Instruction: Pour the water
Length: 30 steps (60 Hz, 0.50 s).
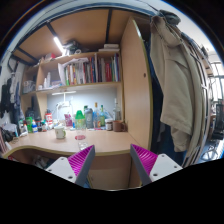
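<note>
Books (95, 70) line the upper shelf, and what looks like a coat (178, 75) hangs beside the desk (100, 142).

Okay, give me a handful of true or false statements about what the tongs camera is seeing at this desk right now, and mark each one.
1. The tongs are open with nothing between the fingers. True.
2. A row of bottles stands at the back of the wooden desk, beyond the fingers. True.
3. The tongs are already clamped on a bottle. False: the bottles are well ahead of the fingers, untouched.
4. Books fill a shelf above the desk. True.
5. A coat lies flat on the desk. False: it hangs beside the shelf unit, off the desk.
6. The finger pads are green. False: they are magenta.
</note>
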Motion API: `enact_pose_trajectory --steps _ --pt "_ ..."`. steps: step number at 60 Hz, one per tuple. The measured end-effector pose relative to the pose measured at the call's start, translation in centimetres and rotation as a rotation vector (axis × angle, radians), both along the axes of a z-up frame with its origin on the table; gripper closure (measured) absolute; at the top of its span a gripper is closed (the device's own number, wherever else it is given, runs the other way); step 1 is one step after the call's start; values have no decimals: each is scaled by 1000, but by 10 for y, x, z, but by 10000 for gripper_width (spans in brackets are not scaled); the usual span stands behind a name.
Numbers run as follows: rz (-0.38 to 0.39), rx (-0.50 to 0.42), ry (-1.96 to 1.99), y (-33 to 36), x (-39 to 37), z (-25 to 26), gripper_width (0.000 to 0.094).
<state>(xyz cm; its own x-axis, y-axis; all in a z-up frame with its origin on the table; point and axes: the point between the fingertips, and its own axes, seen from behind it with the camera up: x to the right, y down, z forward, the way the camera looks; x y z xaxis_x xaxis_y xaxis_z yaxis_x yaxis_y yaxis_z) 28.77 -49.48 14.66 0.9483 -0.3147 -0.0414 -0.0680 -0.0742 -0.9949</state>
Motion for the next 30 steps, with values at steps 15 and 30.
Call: enact_pose_trajectory --steps 15,30 --pt "-25 -2 -5 7 10 -6 144" --pt "-24 28 -31 23 28 -8 145"
